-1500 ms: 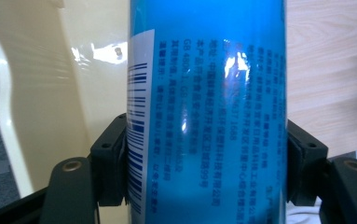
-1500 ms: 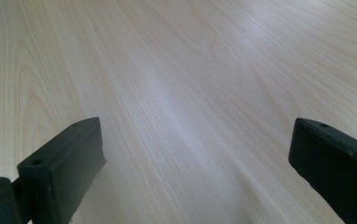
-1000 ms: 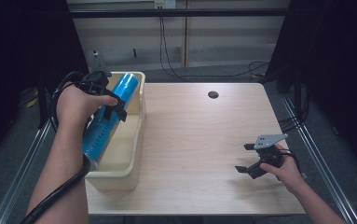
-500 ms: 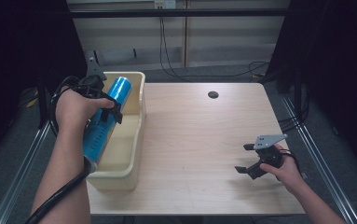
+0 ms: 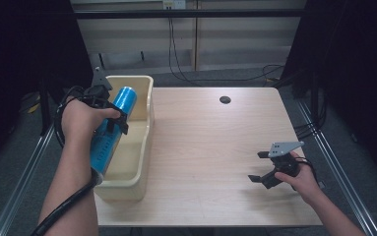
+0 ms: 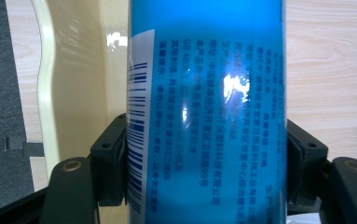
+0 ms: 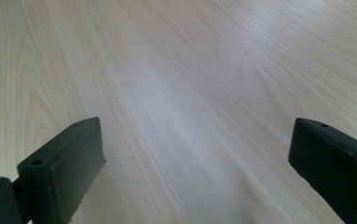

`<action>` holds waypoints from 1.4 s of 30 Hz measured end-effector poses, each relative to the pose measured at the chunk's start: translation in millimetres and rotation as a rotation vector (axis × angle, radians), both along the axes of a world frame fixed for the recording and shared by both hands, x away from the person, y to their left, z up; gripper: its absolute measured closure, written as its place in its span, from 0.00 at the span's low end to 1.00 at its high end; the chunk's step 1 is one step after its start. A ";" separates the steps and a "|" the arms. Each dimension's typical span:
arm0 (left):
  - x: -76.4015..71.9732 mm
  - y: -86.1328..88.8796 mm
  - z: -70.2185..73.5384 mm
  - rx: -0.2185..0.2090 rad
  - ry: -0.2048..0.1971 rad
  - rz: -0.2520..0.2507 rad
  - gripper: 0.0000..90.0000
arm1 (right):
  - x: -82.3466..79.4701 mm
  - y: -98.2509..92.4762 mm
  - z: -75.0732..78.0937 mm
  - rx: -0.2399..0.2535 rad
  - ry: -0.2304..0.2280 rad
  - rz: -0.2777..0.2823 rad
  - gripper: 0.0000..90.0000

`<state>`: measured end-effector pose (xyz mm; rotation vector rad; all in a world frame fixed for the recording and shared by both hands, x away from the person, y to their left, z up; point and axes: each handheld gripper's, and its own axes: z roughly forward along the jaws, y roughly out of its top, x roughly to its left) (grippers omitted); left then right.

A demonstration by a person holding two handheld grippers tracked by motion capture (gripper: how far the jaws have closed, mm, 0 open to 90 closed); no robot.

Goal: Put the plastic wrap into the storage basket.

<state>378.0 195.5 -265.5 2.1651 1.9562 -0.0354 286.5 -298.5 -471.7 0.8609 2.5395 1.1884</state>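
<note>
L gripper (image 5: 108, 114) clamped on blue can (image 5: 111, 129), held tilted over the cream bin (image 5: 144, 147) at table's (image 5: 205, 147) left edge. Label: white barcode panel w/ small Chinese print, "GB" partly legible. R gripper (image 5: 260, 166) jaws apart, nothing between, near right edge. Dark round hole (image 5: 225, 100) by far edge.
</note>
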 end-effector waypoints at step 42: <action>-1.7 1.2 -40.9 0.002 0.076 0.022 0.36 | -0.8 2.3 -1.2 -0.005 -0.001 0.010 0.03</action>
